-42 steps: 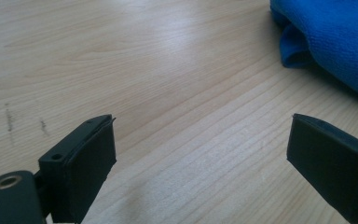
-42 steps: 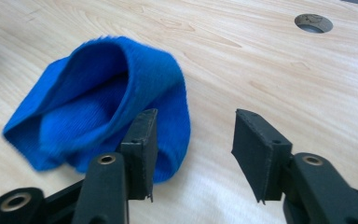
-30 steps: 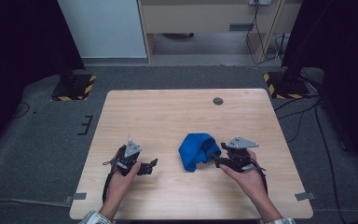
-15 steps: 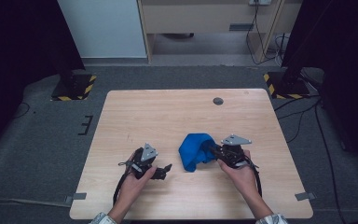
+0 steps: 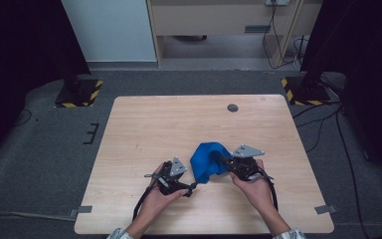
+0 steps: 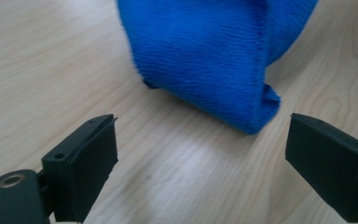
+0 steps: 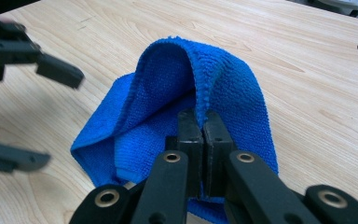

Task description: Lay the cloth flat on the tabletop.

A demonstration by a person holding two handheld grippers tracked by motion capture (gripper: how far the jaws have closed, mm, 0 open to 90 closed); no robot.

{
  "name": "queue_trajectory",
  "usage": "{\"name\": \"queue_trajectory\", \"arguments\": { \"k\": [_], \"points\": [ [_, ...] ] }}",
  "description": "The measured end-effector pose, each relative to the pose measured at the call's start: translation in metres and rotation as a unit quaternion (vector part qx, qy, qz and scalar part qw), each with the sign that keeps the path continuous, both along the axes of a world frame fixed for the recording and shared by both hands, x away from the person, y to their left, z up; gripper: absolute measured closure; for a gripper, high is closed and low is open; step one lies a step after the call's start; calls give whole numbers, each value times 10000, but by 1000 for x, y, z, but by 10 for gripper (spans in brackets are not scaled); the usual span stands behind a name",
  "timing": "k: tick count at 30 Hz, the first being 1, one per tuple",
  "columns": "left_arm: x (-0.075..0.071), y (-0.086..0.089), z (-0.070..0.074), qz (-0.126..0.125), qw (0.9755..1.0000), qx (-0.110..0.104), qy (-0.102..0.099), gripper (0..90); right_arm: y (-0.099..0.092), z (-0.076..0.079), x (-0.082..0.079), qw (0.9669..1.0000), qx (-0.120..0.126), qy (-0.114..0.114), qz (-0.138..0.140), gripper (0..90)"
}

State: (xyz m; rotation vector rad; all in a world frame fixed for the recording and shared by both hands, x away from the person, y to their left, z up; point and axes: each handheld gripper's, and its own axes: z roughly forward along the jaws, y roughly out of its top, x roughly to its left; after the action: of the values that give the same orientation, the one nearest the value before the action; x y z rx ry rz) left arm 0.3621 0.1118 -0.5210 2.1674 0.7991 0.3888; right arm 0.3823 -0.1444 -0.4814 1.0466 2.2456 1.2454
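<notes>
Blue terry cloth (image 7: 223, 93) humped, right claw (image 7: 203, 135) pinching fold; left claw (image 6: 200, 154) agape on woodgrain table (image 5: 154, 124)

Far half of the surface (image 5: 179, 124) is bare wood w/ free passage, apart from a small dark round disc (image 5: 233, 107) set flat near the far edge. Near centre, the blue cloth (image 5: 208, 160) bunches up btwn left gripper (image 5: 193, 187) & right gripper (image 5: 218, 160), blocking a straight path across. Bare wood lies btwn the left gripper's wide jaws, cloth's corner just ahead.
</notes>
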Motion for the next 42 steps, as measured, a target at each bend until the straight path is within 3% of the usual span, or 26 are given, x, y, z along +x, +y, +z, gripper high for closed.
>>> {"name": "queue_trajectory", "arguments": {
  "k": [4,8,10,13,18,21,24,28,33,42],
  "points": [
    [-3,-11,-3,-130,9999,106,-30,135,0,1,-2,10000,-16,-53,36,883],
    [5,-17,-5,-49,9999,57,-101,256,1,1,-2,10000,4,-74,45,883],
    [8,-22,-5,-43,9998,114,-140,334,0,2,-2,10000,22,-54,43,883],
    [8,-22,-3,12,9991,226,-363,515,-2,4,-3,9999,11,-96,34,883],
    [8,-13,4,102,9988,-4,-476,748,-7,3,-1,9999,25,-93,-50,861],
    [11,-9,8,164,9984,-227,-491,820,-8,1,0,9998,21,-66,-200,741],
    [13,-3,12,245,9979,-364,-473,837,-8,-3,1,9996,-4,-14,-265,633],
    [16,7,20,409,9963,-554,-507,847,-8,-11,-1,9994,-132,83,-307,601],
    [20,18,23,575,9949,-618,-544,857,-12,-18,0,9985,-347,209,-364,638],
    [37,24,23,779,9930,-797,-394,856,-22,-22,5,9980,-305,160,-523,637]
  ]
}}
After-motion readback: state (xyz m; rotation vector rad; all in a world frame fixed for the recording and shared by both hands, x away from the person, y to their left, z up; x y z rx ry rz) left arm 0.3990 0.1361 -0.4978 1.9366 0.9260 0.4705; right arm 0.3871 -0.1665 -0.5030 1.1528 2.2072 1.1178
